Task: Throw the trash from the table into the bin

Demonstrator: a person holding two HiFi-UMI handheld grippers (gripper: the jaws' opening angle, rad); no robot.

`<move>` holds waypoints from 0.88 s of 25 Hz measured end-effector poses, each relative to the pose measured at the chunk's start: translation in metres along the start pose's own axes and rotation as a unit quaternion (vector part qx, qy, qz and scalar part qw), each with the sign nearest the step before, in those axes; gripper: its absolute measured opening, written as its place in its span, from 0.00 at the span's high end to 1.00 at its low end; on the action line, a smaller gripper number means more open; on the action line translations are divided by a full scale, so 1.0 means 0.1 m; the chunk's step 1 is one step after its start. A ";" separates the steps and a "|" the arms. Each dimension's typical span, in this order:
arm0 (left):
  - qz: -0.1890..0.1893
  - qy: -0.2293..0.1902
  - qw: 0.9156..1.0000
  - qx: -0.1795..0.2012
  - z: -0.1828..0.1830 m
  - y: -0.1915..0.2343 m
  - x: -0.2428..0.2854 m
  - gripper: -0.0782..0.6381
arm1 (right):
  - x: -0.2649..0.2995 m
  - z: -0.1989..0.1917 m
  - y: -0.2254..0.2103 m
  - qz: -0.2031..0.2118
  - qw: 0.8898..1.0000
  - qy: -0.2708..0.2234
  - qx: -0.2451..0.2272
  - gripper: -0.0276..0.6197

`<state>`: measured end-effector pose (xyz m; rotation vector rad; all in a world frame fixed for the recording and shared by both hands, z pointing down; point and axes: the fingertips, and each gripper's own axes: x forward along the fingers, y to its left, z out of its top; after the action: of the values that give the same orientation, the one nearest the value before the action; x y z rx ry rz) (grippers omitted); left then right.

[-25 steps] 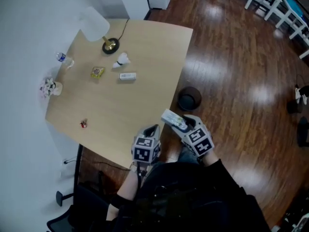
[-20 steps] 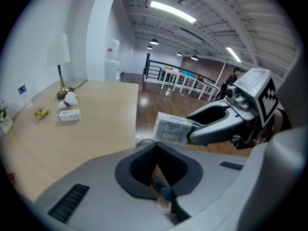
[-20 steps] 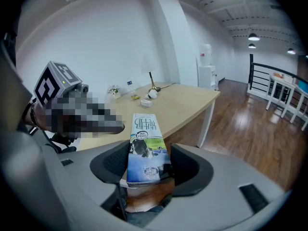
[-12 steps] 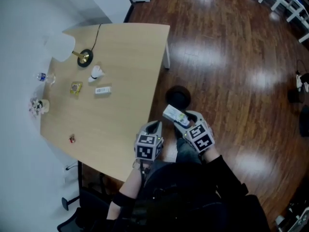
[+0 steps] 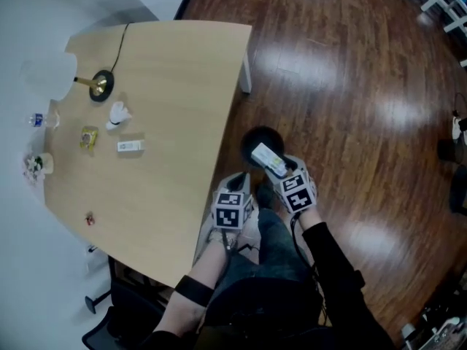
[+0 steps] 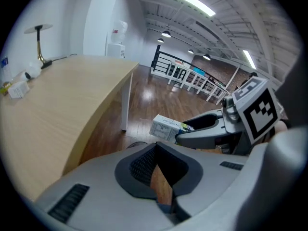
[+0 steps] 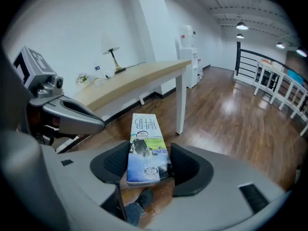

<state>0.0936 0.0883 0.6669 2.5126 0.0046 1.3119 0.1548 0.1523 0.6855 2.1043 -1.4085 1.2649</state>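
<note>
My right gripper (image 5: 275, 168) is shut on a white and blue milk carton (image 5: 265, 159), whose far end overlaps the rim of the dark round bin (image 5: 255, 138) on the floor in the head view. In the right gripper view the carton (image 7: 144, 149) lies lengthwise between the pads, held by its near end. My left gripper (image 5: 239, 181) hangs beside it at the table's edge, its jaws shut on nothing (image 6: 156, 150). On the wooden table (image 5: 179, 100) lie a small white box (image 5: 130, 146), a yellow wrapper (image 5: 89, 137) and a crumpled tissue (image 5: 118, 114).
A lamp base (image 5: 101, 84) with its cord, a small bottle (image 5: 40, 120), a little flower pot (image 5: 35, 165) and a tiny red thing (image 5: 89, 219) stand along the table's left side. A white table leg (image 5: 246, 79) stands above the bin. My legs and shoe are just below the grippers.
Both grippers have come off the table's edge and sunk toward the floor. The carton, still in the right gripper, now overlaps the bin, which earlier lay apart from it.
</note>
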 end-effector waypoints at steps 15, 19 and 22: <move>0.016 0.068 0.997 -0.033 -0.87 0.55 1.68 0.88 | 2.26 -1.42 -0.76 -0.013 0.992 0.121 0.035 0.55; 0.011 0.080 0.996 -0.037 -0.98 0.58 1.82 0.88 | 2.52 -1.59 -0.82 -0.013 0.989 0.145 0.027 0.55; 0.007 0.084 0.996 -0.042 -1.04 0.57 1.86 0.88 | 2.65 -1.61 -0.81 -0.012 0.989 0.147 0.029 0.54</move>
<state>0.1111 0.0880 0.8869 2.3303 -0.0314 1.4932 0.1783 0.1415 1.0052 1.8670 -1.2278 1.5495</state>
